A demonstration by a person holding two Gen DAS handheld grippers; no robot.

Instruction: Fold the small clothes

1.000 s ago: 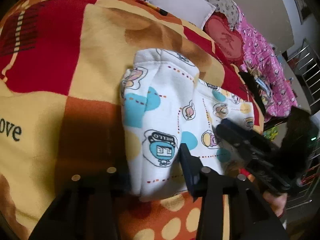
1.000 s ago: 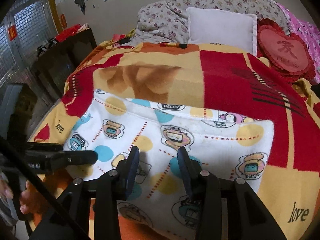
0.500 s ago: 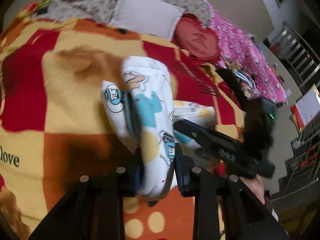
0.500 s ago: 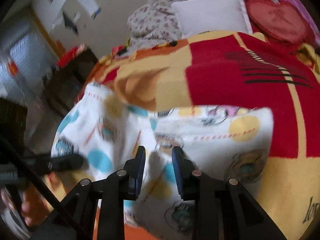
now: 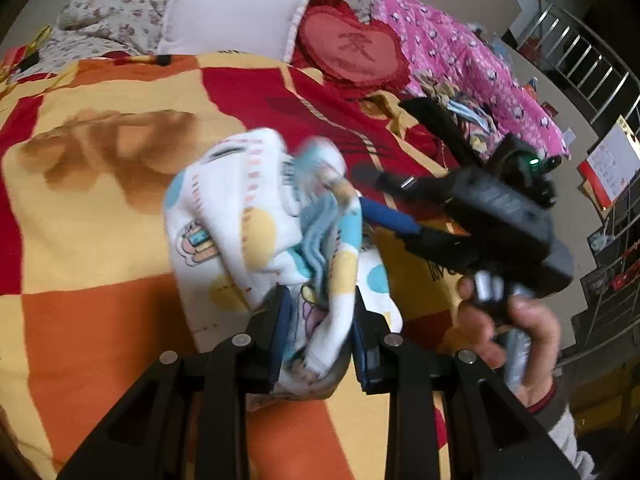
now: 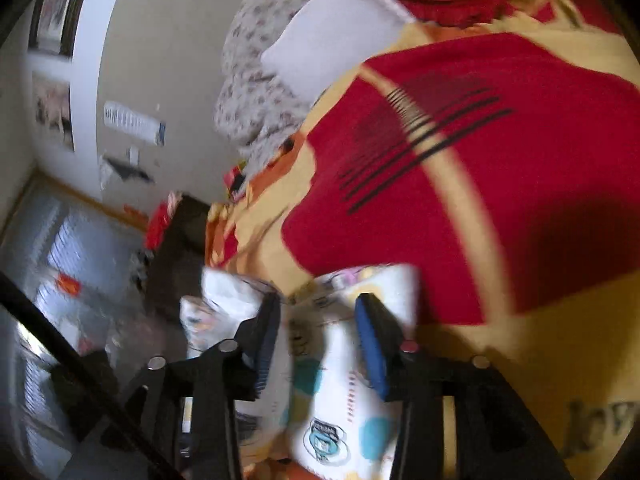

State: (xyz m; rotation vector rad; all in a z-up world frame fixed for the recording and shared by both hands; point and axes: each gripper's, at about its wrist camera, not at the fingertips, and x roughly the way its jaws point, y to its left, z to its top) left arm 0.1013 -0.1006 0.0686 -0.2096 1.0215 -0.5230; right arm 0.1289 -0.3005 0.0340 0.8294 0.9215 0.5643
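Observation:
A small white garment (image 5: 256,232) with cartoon prints and blue and yellow dots is bunched and lifted off the bedspread. My left gripper (image 5: 320,320) is shut on its near edge. In the left wrist view the right gripper (image 5: 384,216) reaches in from the right, held by a hand (image 5: 516,332), its blue pads at the cloth. In the right wrist view the garment (image 6: 332,392) hangs between the fingers of my right gripper (image 6: 320,336), which is shut on it. The view is tilted and blurred.
The bed has a red, yellow and orange checked blanket (image 5: 100,184). A white pillow (image 5: 232,20), a red heart cushion (image 5: 352,48) and a pink quilt (image 5: 472,60) lie at the back. A metal rack (image 5: 600,80) stands to the right.
Both grippers closed on the flat folded garment and lifted it off the blanket. It is now bunched in the air. The right gripper has tilted sharply.

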